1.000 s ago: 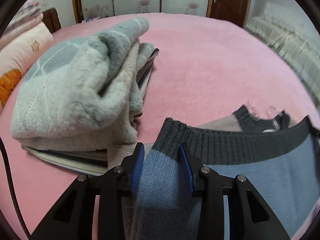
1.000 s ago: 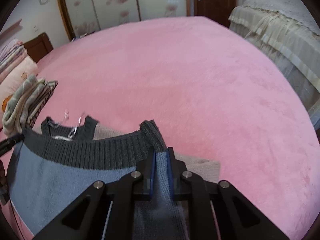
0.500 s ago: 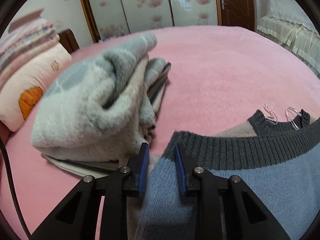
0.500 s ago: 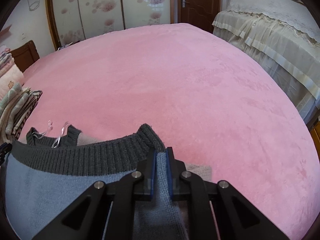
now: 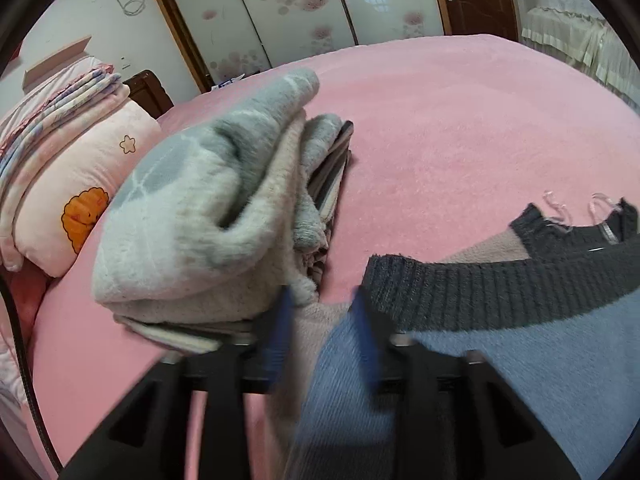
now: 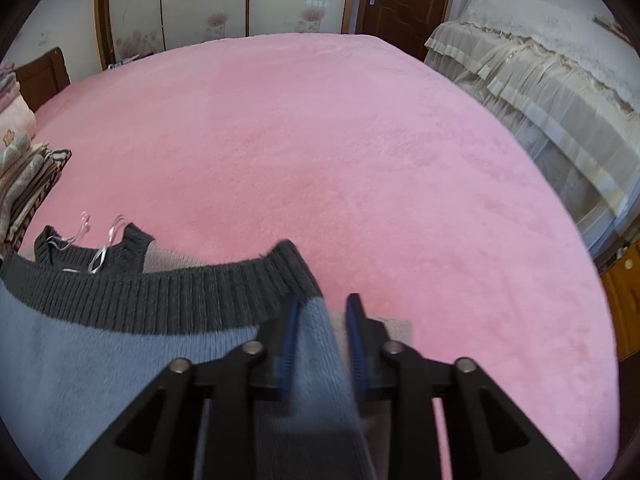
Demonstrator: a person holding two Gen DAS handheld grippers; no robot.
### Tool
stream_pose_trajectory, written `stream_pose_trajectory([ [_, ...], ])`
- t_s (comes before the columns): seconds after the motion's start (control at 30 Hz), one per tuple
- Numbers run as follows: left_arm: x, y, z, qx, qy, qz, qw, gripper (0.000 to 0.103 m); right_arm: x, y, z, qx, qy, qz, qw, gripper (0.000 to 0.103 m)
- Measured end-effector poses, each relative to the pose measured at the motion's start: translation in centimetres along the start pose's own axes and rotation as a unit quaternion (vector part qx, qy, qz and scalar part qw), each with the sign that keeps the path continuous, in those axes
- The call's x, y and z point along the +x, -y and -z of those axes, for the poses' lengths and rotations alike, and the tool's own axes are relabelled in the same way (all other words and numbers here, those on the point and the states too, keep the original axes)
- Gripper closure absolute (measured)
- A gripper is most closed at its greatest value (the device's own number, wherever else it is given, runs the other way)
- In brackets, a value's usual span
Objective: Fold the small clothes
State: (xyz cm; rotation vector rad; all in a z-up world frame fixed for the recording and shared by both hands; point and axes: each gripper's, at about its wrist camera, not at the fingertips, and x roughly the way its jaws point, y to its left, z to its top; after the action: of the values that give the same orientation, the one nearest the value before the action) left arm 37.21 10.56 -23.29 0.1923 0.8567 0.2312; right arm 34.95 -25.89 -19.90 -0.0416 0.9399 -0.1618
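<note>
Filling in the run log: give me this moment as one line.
left gripper: open | right gripper: open | blue knit sweater with dark grey ribbed hem: between both pairs of fingers, lying on pink bed cover

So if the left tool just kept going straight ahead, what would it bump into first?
Probably the sweater lying between its open fingers, then the bare pink bed. The pile of folded clothes sits just left of that line, though depth is unclear.

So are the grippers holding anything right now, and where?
Nothing is clamped: the left gripper and right gripper stand open, the blue sweater lying loose at its edges between their jaws.
</note>
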Motion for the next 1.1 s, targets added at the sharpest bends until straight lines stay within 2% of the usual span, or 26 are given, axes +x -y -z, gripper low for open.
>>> stream_pose_trajectory([
  [0.03, -1.1, -0.5, -0.1, -0.009, 0.004, 0.003, 1.0000, 0.039, -1.1, 0.1, 0.0, 0.002, 0.008, -0.008, 1.000, 0.072],
  [0.07, -1.7, -0.7, -0.1, -0.014, 0.010, 0.008, 0.9998, 0.037, -2.0, 0.1, 0.0, 0.004, 0.014, -0.014, 1.000, 0.072],
  [0.2, -6.9, -1.2, 0.7, -0.045, 0.030, 0.073, 0.9959, 0.037, -6.4, -1.0, 0.9, 0.007, 0.033, -0.057, 0.998, 0.072],
  [0.33, -10.9, 0.5, 3.9, -0.091, 0.026, 0.154, 0.9836, 0.034, -9.6, -4.8, 3.0, 0.000, 0.033, -0.136, 0.990, 0.072],
  [0.4, -11.4, 1.9, 5.9, -0.108, 0.012, 0.166, 0.9801, 0.034, -10.4, -7.2, 4.4, -0.007, 0.029, -0.178, 0.984, 0.072],
  [0.47, -11.2, 2.9, 7.5, -0.120, -0.004, 0.165, 0.9791, 0.034, -10.5, -9.5, 5.8, -0.024, 0.025, -0.192, 0.981, 0.072],
  [0.57, -10.2, 3.4, 9.7, -0.134, -0.031, 0.149, 0.9793, 0.034, -9.4, -12.3, 8.2, -0.056, 0.004, -0.184, 0.981, 0.072],
  [0.67, -9.5, 2.9, 11.1, -0.133, -0.035, 0.121, 0.9831, 0.034, -8.2, -12.0, 10.0, -0.071, -0.007, -0.155, 0.985, 0.072],
  [0.83, -8.7, 0.9, 11.7, -0.121, -0.029, 0.098, 0.9875, 0.034, -8.0, -6.3, 11.5, -0.040, 0.013, -0.097, 0.994, 0.075],
  [1.0, -8.6, -0.2, 11.7, -0.122, -0.023, 0.095, 0.9877, 0.034, -7.1, -0.2, 12.5, 0.006, -0.001, -0.039, 0.999, 0.075],
  [1.1, -8.5, -0.2, 11.8, -0.117, -0.021, 0.093, 0.9885, 0.034, -7.1, 1.7, 13.1, 0.027, -0.003, -0.063, 0.998, 0.081],
])
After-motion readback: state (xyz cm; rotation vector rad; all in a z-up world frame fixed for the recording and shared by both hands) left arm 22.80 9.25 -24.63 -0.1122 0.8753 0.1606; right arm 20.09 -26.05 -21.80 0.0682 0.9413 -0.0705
